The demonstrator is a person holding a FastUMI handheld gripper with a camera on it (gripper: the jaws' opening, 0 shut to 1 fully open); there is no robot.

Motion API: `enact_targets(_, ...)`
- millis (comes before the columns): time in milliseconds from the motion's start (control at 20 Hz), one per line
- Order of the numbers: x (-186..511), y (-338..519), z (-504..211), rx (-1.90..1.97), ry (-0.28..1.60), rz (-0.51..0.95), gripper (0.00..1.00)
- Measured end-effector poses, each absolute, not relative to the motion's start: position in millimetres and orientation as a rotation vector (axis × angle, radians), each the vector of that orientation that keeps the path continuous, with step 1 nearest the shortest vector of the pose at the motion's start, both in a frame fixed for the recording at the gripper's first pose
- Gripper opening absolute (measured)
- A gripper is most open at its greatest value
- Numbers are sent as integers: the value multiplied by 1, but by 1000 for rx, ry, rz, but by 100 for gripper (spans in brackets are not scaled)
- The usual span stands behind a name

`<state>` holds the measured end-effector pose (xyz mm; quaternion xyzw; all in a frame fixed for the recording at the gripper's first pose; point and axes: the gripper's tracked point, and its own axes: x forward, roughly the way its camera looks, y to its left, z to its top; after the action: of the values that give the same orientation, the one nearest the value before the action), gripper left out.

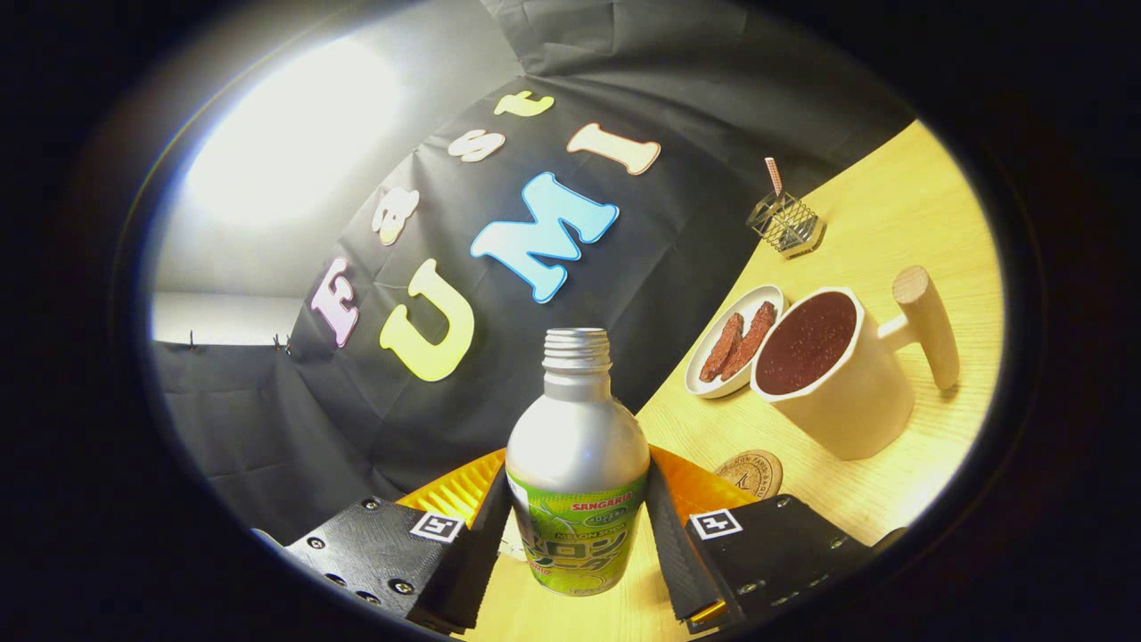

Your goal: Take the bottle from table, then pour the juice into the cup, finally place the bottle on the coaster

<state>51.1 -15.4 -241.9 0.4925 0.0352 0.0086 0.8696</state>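
A silver bottle (578, 446) with a green label and an open threaded neck stands between my two black fingers (679, 544), and my gripper (578, 553) is shut on it at label height. The view is tilted, and so is the bottle against the table. Beyond the right finger lies a small round cork coaster (751, 473) on the wooden table (891, 223). Further right stands a cream cup (833, 374) with a wooden handle (927, 325); its inside looks dark red-brown.
A small white oval dish (733, 343) with two brown strips sits just behind the cup. A wire holder (784, 221) with a striped stick stands at the table's far side. A yellow-orange object (463, 490) shows behind the bottle and fingers.
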Motion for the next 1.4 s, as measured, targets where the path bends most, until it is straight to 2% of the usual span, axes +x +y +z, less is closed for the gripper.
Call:
enact_targets(300,62,-22,-234,1249,32,24,77)
enact_targets(1400,66,-31,-229,1639,-62,14,77)
